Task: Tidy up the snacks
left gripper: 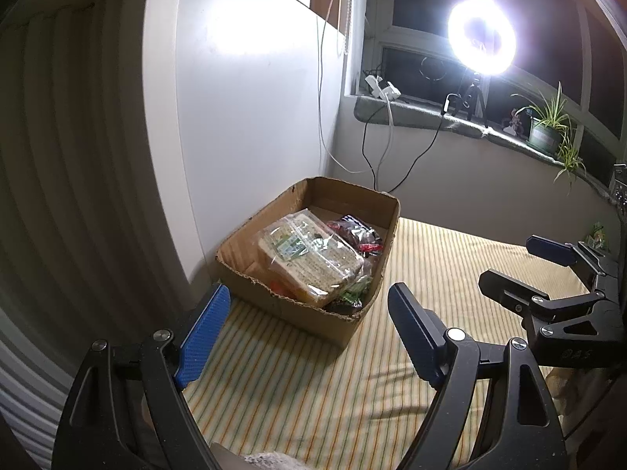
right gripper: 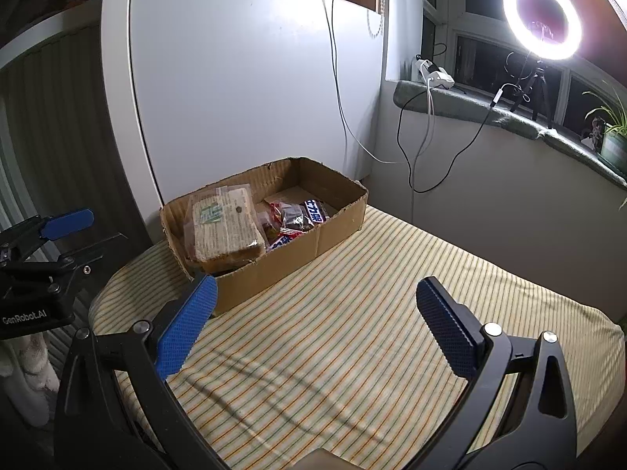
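Claws are standing wide apart over a striped cloth point(right gripper: 352, 333) covering the worktop, each with nothing between its blue pads. The left claw point(left gripper: 309, 333) is hanging spread and empty, its fingers point(left gripper: 203, 337) framing the near corner of a torn cardboard box point(left gripper: 313, 313), which is sitting just ahead of it and slightly to the left, apart from the pads. The right claw point(right gripper: 317, 329) is likewise gaping with nothing in it; seen from its own camera, the same cardboard box point(right gripper: 274, 274) is lying ahead and to the left, its near corner just beyond the left fingertip. Snacks are resting inside the box: a clear-wrapped pack of pale biscuits point(right gripper: 223, 227) is lying at the near end, while smaller red, dark and blue-and-white wrappers point(right gripper: 301, 215) are crowding the middle, leaving the far end of the box bare. The box is sitting against a white panel point(right gripper: 243, 98) at the back edge of the cloth. Beyond it, a ring light point(right gripper: 542, 15) on a tripod is blazing on the windowsill point(right gripper: 490, 113), beside a potted plant point(left gripper: 544, 133) and trailing cables point(right gripper: 411, 149).
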Action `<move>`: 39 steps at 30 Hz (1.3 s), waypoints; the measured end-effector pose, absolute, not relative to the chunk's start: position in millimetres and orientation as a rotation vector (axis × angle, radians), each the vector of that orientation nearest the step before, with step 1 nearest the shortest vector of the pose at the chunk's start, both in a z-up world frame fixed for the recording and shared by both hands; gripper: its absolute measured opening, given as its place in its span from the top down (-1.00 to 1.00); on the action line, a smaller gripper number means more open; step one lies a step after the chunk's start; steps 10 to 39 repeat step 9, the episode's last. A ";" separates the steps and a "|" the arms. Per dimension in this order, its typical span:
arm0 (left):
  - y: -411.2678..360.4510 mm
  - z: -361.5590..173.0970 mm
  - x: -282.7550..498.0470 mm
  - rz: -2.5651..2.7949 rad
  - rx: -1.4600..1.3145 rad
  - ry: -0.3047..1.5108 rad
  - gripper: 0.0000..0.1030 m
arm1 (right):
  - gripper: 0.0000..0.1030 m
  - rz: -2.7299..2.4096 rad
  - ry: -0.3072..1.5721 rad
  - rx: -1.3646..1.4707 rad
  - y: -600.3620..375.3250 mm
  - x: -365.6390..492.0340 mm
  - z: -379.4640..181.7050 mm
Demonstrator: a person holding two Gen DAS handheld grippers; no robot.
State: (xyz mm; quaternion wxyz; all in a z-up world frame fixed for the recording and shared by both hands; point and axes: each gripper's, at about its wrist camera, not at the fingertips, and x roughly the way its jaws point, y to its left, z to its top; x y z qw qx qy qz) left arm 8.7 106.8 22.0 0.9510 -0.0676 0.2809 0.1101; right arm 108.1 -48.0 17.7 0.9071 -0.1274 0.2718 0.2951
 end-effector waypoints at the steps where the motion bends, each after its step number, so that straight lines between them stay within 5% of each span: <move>1: 106.0 21.7 8.2 0.224 -0.134 0.569 -0.61 | -1.00 0.608 0.562 -0.263 -48.4 108.2 17.3; 39: 98.9 19.1 7.8 0.210 -0.121 0.578 -0.61 | -1.00 0.579 0.576 -0.252 -61.4 110.0 13.8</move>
